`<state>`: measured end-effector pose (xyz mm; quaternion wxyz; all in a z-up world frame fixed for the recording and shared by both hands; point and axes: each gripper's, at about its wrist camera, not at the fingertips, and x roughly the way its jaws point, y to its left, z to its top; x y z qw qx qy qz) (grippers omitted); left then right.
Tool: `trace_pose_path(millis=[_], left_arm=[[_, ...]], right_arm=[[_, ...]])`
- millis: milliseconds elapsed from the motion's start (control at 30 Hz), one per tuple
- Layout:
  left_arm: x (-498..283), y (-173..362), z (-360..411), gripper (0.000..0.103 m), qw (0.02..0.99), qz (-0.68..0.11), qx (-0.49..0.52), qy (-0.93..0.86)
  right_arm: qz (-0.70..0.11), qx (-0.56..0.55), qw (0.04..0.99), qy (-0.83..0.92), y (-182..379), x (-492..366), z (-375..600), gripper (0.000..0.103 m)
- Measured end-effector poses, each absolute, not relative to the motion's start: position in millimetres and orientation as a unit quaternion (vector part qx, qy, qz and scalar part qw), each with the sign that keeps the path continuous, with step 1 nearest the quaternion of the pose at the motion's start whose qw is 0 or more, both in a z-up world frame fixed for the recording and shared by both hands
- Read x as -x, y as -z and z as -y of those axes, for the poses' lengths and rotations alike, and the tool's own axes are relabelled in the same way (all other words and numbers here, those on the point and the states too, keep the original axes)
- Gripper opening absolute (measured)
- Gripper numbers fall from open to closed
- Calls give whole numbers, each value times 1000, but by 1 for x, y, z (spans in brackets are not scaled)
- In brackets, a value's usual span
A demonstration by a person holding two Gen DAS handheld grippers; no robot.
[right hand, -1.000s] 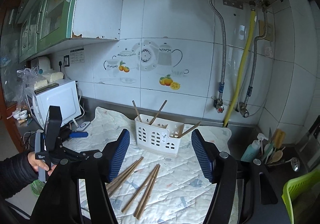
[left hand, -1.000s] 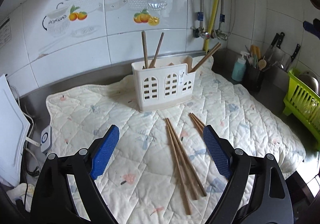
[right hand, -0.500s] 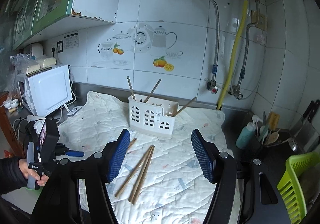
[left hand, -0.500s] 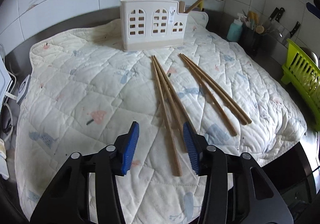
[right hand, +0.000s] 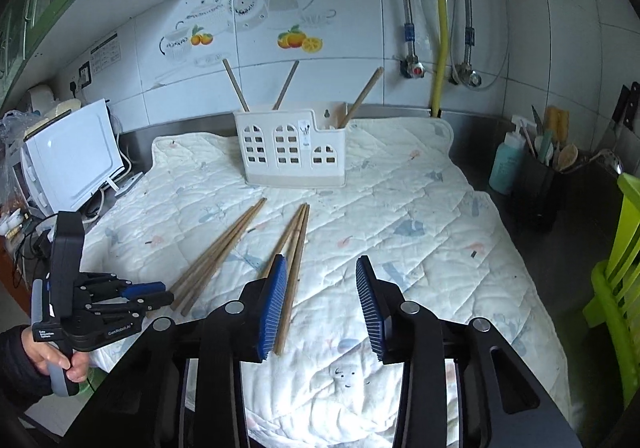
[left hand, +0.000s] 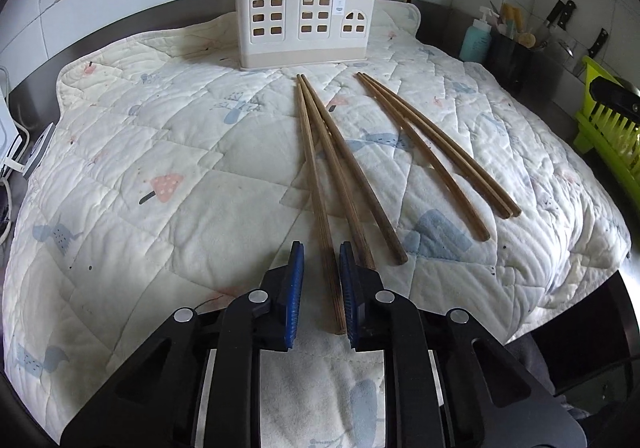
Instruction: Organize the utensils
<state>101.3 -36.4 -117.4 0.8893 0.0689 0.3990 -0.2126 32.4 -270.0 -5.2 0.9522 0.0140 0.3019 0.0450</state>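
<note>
Left fingers [left hand: 296, 280] have narrowed w/ a near chopstick [left hand: 320, 208] between, not yet clenched; right gripper [right hand: 322, 304] released, idle.

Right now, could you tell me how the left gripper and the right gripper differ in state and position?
The left gripper has its jaws nearly closed around one chopstick of the left bundle; the right gripper is wide open and holds nothing. The left gripper sits low at the quilted mat; the right gripper hovers above it. Both have blue pads.
</note>
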Motion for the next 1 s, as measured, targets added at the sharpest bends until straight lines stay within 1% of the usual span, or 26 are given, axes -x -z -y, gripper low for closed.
trace_pose_path(millis=[133,233,533,733,1000], left_arm=[[-103,117,36,17,894,-392,-79,201],[-108,117,33,17,895,-394,-76,196],[-106,118,35,17,895,-394,-67,199],[-106,118,35,18,897,-390,-68,198],[-106,119,36,18,896,-392,-70,196]], right_arm=[[-322,-16,946,-41,29,-37,265,27],[-336,-10,941,-40,43,-39,260,26],[-380,-39,922,-65,81,-54,248,19],[-398,-38,914,-67,96,-65,241,9],[-402,-40,912,-72,98,-70,238,9]])
